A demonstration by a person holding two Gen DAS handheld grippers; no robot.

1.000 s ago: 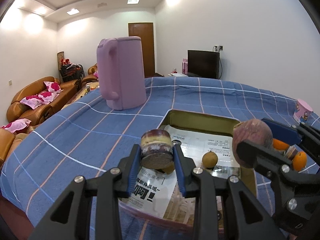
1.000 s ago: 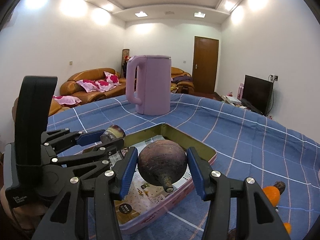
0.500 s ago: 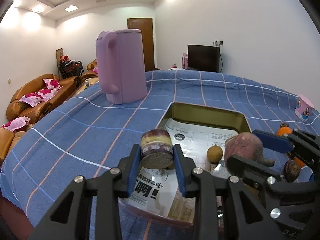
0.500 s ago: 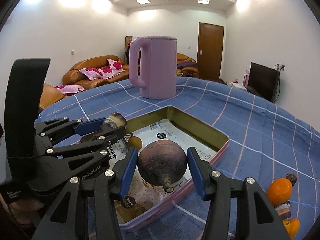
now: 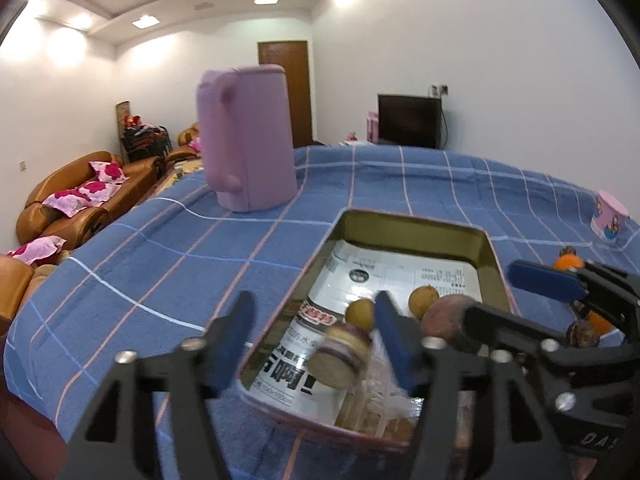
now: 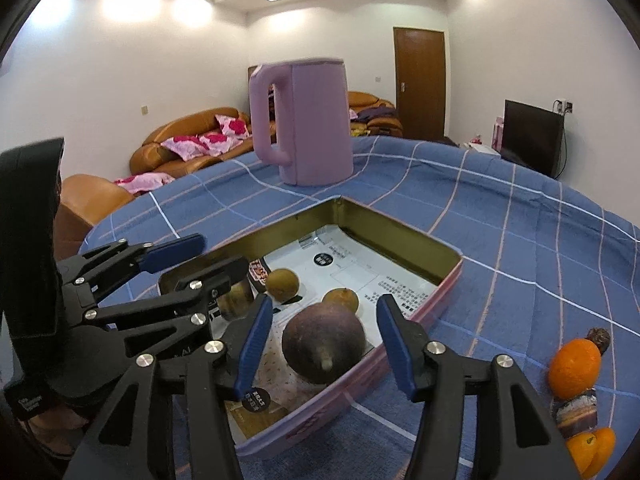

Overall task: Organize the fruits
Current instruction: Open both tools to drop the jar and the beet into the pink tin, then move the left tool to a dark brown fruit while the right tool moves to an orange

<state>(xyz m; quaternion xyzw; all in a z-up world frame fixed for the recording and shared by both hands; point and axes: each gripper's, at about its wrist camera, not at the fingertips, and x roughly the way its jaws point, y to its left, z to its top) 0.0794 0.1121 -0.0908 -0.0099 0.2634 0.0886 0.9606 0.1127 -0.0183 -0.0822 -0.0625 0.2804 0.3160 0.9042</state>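
While both grippers, left [image 5: 316, 336] and right [image 6: 324, 344], spread, tin [image 6: 404, 236] holds two brown fruits [image 6: 283, 279]

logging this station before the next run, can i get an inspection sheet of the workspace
surface: blue checked tablecloth.
job's things: paper-lined tin tray holds a large purple fruit, two small brown fruits and a cut purple piece; oranges lie outside on the cloth.
clutter: lilac kettle, pink cup.
grippers: left gripper and right gripper opening, pads clear of the fruit.
cables: nothing seen on the table.
surroundings: sofas, TV, door.
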